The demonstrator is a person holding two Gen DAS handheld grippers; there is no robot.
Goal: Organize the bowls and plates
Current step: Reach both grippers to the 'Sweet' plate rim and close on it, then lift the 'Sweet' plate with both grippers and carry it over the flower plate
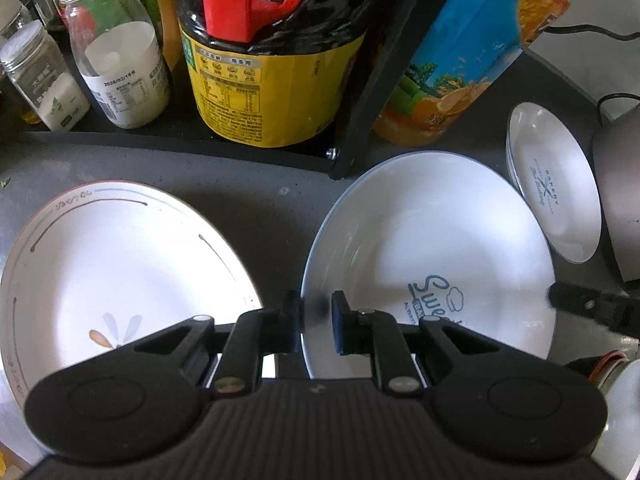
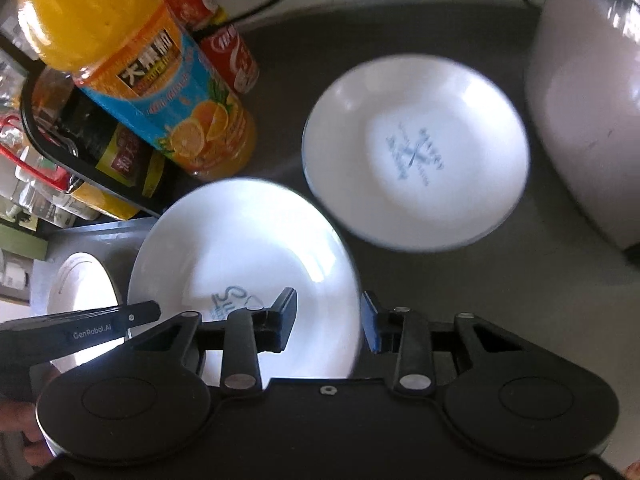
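A white deep plate [image 1: 420, 240] with blue "Sweet" lettering sits on the dark counter, and the right wrist view shows this plate [image 2: 240, 240] too. My left gripper [image 1: 316, 316] is shut on its left rim, one finger outside and one inside. My right gripper [image 2: 329, 318] straddles the opposite rim with its fingers still apart from it; its tip [image 1: 576, 304] shows in the left wrist view. A plate with a leaf pattern [image 1: 120, 260] lies to the left. A small white bowl [image 2: 416, 160] printed "Bakery" sits beyond, to the right.
A black rack [image 1: 348, 120] behind the plates holds a dark bottle with a red handle [image 1: 272, 80] and spice jars. An orange juice bottle [image 2: 160, 100] and red cans [image 2: 232, 56] stand close by. A pale pot-like appliance [image 2: 584, 120] stands at the right.
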